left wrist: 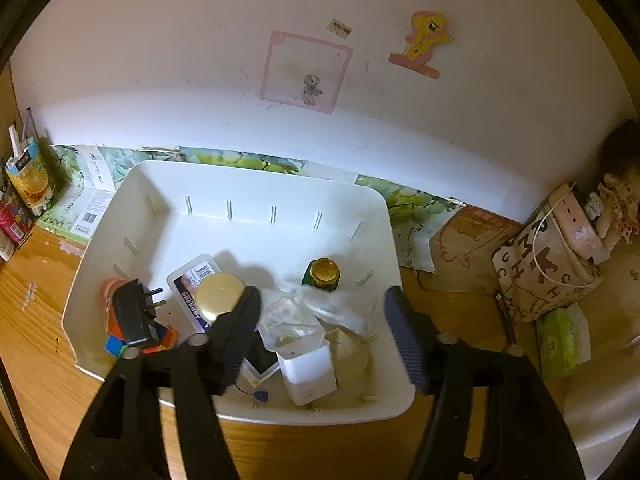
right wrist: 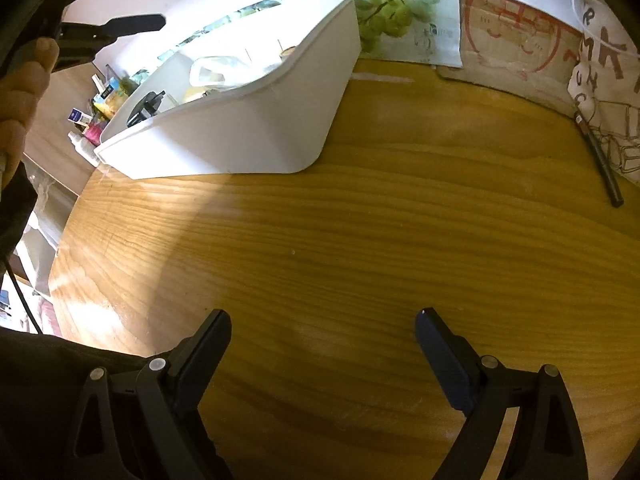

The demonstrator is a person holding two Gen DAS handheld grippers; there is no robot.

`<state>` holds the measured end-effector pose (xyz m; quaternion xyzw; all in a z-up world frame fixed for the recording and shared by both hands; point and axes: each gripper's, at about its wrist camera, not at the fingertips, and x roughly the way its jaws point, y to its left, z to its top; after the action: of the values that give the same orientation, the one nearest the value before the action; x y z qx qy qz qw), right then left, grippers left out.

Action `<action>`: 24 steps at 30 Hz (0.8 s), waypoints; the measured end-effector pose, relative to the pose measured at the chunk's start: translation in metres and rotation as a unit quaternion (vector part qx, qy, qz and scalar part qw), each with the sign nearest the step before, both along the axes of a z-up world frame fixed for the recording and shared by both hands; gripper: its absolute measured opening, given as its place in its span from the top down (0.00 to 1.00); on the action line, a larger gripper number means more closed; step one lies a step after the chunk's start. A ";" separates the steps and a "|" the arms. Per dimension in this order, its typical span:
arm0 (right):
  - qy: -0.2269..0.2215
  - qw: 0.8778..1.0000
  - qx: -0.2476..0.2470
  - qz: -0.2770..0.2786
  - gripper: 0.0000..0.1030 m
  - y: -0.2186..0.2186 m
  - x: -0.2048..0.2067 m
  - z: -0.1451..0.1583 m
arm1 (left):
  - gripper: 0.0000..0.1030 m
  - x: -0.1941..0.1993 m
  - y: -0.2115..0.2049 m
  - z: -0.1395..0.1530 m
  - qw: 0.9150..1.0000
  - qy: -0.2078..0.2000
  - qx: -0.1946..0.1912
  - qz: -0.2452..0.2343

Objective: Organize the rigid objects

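Note:
A white bin (left wrist: 256, 182) stands on the wooden table against the wall. Inside lie a black plug adapter (left wrist: 134, 314), a colour cube (left wrist: 115, 346), a gold-lidded jar (left wrist: 220, 294), a green bottle with a gold cap (left wrist: 325, 274), a clear plastic tub (left wrist: 290, 322) and a small white box (left wrist: 310, 370). My left gripper (left wrist: 322, 300) hangs open over the bin's near side; its pads touch nothing. In the right wrist view the bin (right wrist: 240, 136) sits at the upper left. My right gripper (right wrist: 323, 316) is open above bare table wood (right wrist: 360, 220), holding nothing.
A juice carton (left wrist: 28, 176) and small packs stand left of the bin. To its right are a cardboard piece (left wrist: 468, 240), a lettered bag (left wrist: 548, 276) and a green tissue pack (left wrist: 560, 340). A dark pen (right wrist: 600, 160) lies by the bag. A hand (right wrist: 24, 80) shows at the far left.

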<state>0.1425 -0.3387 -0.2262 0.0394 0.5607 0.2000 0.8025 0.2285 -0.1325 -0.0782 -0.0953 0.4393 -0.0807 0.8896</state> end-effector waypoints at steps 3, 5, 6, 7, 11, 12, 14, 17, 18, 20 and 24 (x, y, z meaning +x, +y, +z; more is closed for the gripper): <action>-0.012 1.000 -0.007 -0.009 0.09 -0.001 -0.006 0.008 | 0.23 -0.010 0.006 0.007 1.000 -0.006 -0.015 -0.003; -0.023 1.000 -0.014 -0.015 0.09 -0.001 -0.012 0.015 | 0.20 -0.018 0.008 0.012 1.000 -0.010 -0.018 -0.007; -0.027 0.999 -0.017 -0.017 0.09 0.000 -0.014 0.018 | 0.19 -0.022 0.010 0.014 1.000 -0.012 -0.017 -0.009; -0.034 0.999 -0.021 -0.019 0.09 0.001 -0.018 0.023 | 0.19 -0.028 0.013 0.016 1.000 -0.014 -0.016 -0.011; -0.055 0.998 -0.032 -0.028 0.09 0.008 -0.034 0.039 | 0.19 -0.052 0.025 0.021 1.000 -0.008 -0.007 -0.011; -0.060 0.997 -0.033 -0.030 0.09 0.010 -0.038 0.044 | 0.19 -0.060 0.031 0.022 1.000 -0.006 -0.008 -0.011; -0.071 0.996 -0.035 -0.034 0.07 0.016 -0.046 0.053 | 0.19 -0.073 0.041 0.024 1.000 -0.006 -0.009 -0.009; -0.090 0.994 -0.039 -0.042 0.04 0.026 -0.058 0.067 | 0.19 -0.095 0.062 0.025 1.000 -0.001 -0.014 -0.007; -0.095 0.994 -0.040 -0.044 0.04 0.030 -0.062 0.071 | 0.19 -0.101 0.069 0.026 1.000 0.000 -0.017 -0.004; -0.106 0.992 -0.037 -0.051 0.04 0.039 -0.073 0.082 | 0.19 -0.116 0.086 0.027 1.000 -0.001 -0.023 0.005; -0.129 0.989 -0.027 -0.059 0.00 0.056 -0.092 0.107 | 0.19 -0.143 0.120 0.027 0.999 0.005 -0.022 0.022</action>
<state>0.0508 -0.2830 -0.1195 0.0243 0.4541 0.1404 0.8795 0.0858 -0.0124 -0.0510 -0.1251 0.4392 -0.0705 0.8868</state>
